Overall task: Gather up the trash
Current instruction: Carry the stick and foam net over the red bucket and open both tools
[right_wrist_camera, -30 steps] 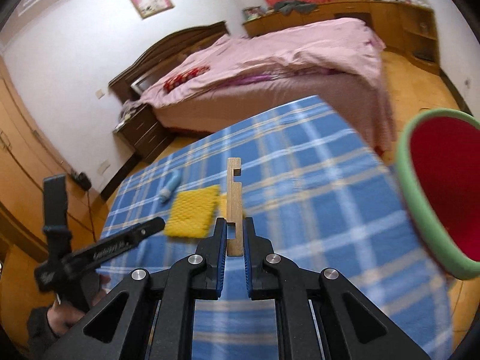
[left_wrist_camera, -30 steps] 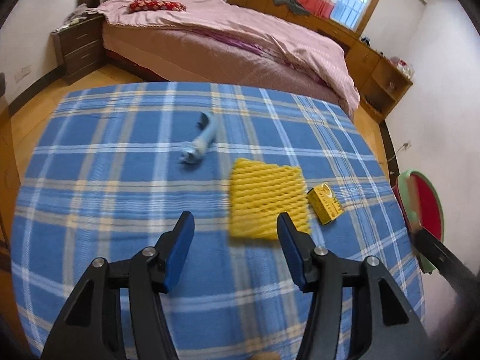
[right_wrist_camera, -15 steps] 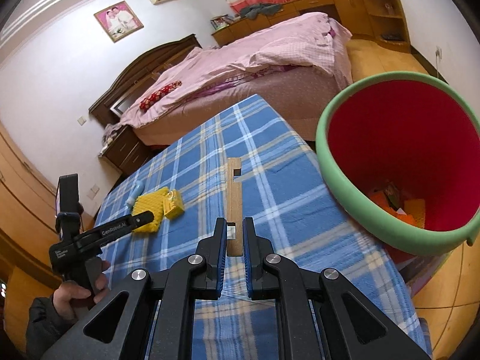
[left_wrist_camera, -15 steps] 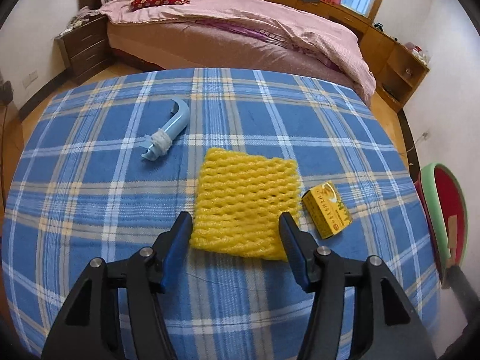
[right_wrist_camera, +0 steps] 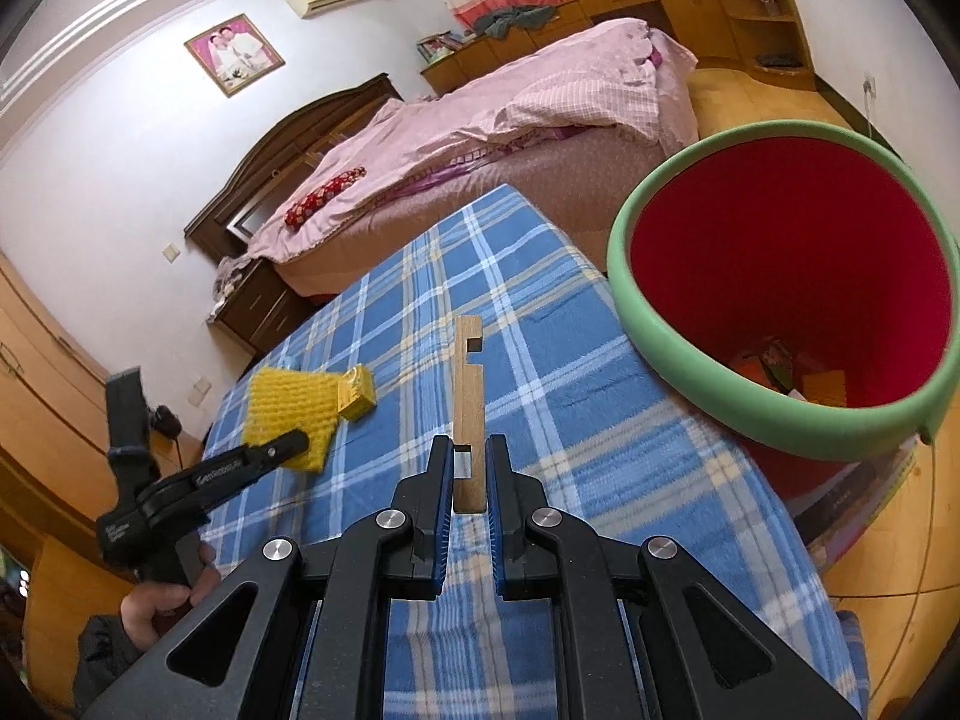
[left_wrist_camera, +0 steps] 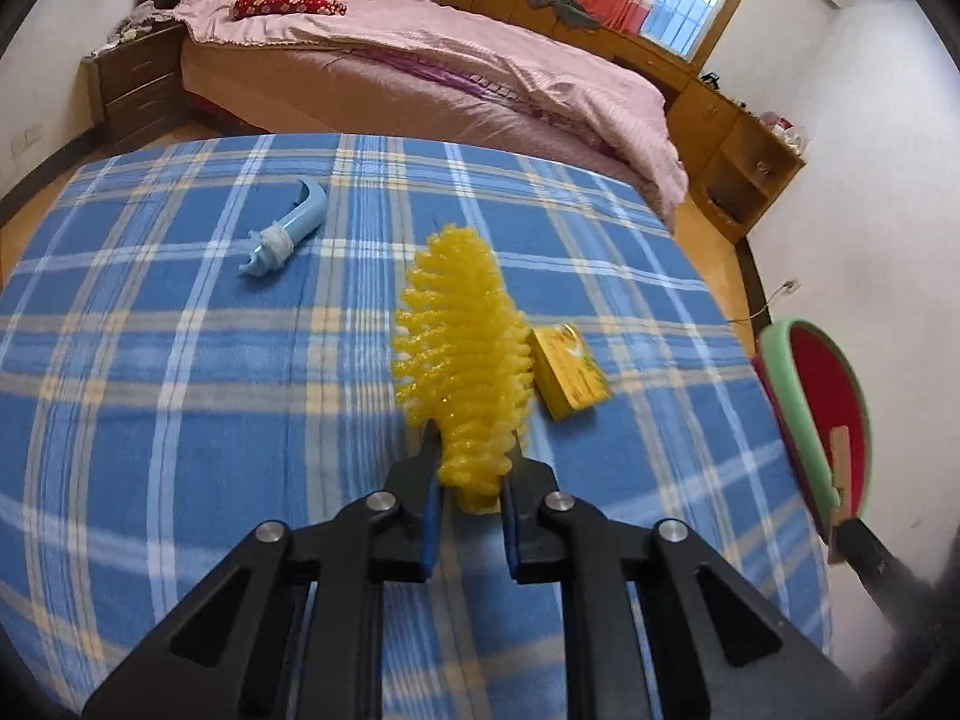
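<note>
My left gripper is closing its jaws on the near edge of a yellow foam net, and the pads squeeze it into a narrow bunch on the blue plaid tablecloth. A small yellow box lies just right of the net. Farther back on the left lies a light blue hooked plastic piece. My right gripper is shut on a thin wooden strip that sticks out forward, left of the red bin with a green rim. From the right wrist view, the net shows pinched in the left gripper.
The bin stands off the table's right edge and holds some trash at its bottom. A bed with pink covers lies beyond the table. A hand holds the left gripper's handle at the lower left.
The left gripper moved forward over the net's near edge and shut on it, crumpling it. The right gripper carried the wooden strip closer to the bin.
</note>
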A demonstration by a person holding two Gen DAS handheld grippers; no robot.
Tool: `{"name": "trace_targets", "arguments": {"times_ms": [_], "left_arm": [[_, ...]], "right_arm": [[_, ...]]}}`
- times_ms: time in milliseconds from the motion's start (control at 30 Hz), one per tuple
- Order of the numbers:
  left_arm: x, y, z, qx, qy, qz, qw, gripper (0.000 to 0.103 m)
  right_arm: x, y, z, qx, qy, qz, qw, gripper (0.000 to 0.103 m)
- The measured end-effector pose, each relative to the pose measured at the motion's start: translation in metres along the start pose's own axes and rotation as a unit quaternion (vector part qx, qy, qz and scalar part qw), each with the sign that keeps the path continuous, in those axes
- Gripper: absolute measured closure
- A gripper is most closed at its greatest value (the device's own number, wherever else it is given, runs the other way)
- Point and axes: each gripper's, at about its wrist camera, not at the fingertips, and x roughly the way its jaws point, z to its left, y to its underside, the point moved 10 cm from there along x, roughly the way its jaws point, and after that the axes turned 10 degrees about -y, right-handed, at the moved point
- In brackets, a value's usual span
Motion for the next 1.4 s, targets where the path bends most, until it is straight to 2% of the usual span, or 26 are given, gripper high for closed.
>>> {"name": "trace_targets", "arguments": {"times_ms": [167, 433, 767, 967, 1400], "left_arm": [[-0.031, 0.011, -0.007, -0.004, 0.018, -0.015, 0.9997, 0.088], [-0.085, 0.021, -0.044, 0.009, 0.065, -0.047, 0.9968, 0.088], [-0.118, 0.027, -0.113, 0.066, 0.099, -0.057, 0.9913, 0.088], [-0.113, 0.027, -0.158, 0.096, 0.113, -0.051, 0.9876, 0.088], [-0.047, 0.028, -0.262, 0.174, 0.125, 0.002, 0.9768, 0.087]], "right_arm": [[-0.016, 0.003, 0.004, 0.002, -0.006, -0.01, 1.0, 0.093], [-0.047, 0.001, 0.004, -0.005, 0.001, -0.032, 0.999, 0.093], [-0.092, -0.02, -0.017, -0.01, 0.031, -0.07, 0.997, 0.093], [-0.109, -0.039, -0.036, -0.01, 0.047, -0.084, 0.995, 0.093], [-0.098, -0.064, -0.11, 0.027, 0.079, -0.076, 0.994, 0.093]]}}
